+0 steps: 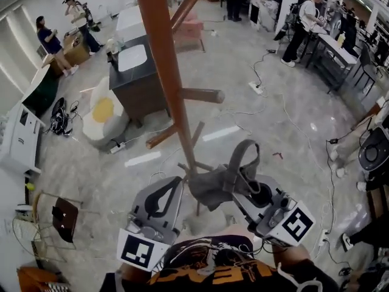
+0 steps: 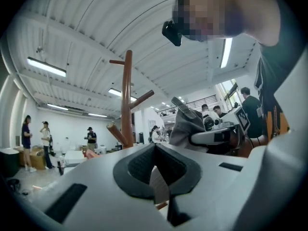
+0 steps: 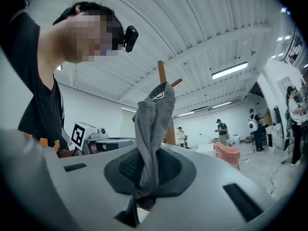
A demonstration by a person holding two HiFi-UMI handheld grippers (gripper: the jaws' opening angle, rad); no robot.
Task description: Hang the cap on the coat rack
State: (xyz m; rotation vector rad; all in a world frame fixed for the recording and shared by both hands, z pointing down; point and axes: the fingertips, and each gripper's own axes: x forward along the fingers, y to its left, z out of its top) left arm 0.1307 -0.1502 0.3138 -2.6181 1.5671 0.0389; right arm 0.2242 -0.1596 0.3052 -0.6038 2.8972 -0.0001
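Evidently the coat rack (image 1: 163,59) stands right in front of the person, its pegs angled outward so a cap can catch on one. The grey cap (image 1: 222,184) is bunched up close beside the rack's pole and is not yet on any peg. It is pinched by its fabric, likely so the strap loop stands free. The right gripper (image 1: 243,186) is clamped on it. The left gripper (image 1: 173,184), just left of the pole, has its jaws together on nothing.

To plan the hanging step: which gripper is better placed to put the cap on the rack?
Right. The right gripper is clamped on the cap, near the rack; the left gripper holds nothing.
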